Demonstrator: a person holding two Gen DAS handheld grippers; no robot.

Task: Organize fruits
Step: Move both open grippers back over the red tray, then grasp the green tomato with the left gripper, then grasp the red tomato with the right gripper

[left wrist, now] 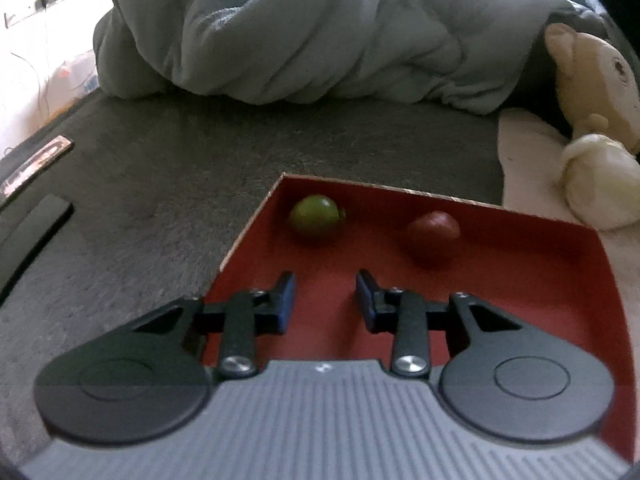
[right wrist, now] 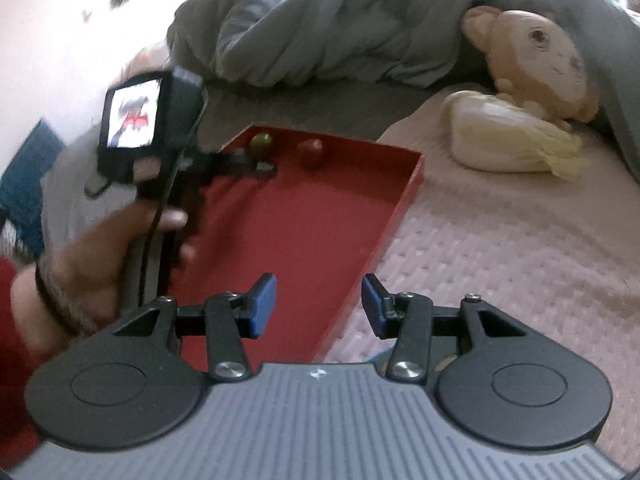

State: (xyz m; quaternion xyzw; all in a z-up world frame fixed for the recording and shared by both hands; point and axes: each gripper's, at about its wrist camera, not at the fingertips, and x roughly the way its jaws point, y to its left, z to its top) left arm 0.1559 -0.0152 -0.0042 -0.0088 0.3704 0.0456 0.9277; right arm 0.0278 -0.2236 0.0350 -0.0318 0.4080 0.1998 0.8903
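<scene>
Two jaw sets: both spread, nothing between either pair.
Left jaws: left gripper (left wrist: 326, 300) has a narrow gap and no contact with fruit. It is angled down over the red tray (left wrist: 520, 300), inside the tray's near-left part.
Right jaws: right gripper (right wrist: 319, 306) has a wider gap and is empty. It hangs over the tray's near right wall, half over the pale bedspread (right wrist: 500, 260).
Green fruit: green fruit (left wrist: 316, 220) sits on the tray floor by the far-left corner, ahead of the left jaws and apart from them.
Red fruit: red fruit (left wrist: 434, 236) is also on the tray floor, near the far wall, right of the green one, not touching it.
Why the tray: raised walls probably stop round fruit rolling off the soft bed, so it likely serves as the collection spot.
Why left is low: it lines up with the green fruit, either for a nudge or having just let go; I cannot tell which.
Hand: the person's hand (right wrist: 92, 264) grips the left tool's handle at the tray's left edge.
Beyond the tray: cabbage-like item (right wrist: 512, 140) lies on the bed past the right wall, with a plush toy (right wrist: 536, 56) behind it and a rumpled blanket (left wrist: 320, 32) past the far wall.
Task state: two fruits are in the tray; no other loose fruit is in view.
</scene>
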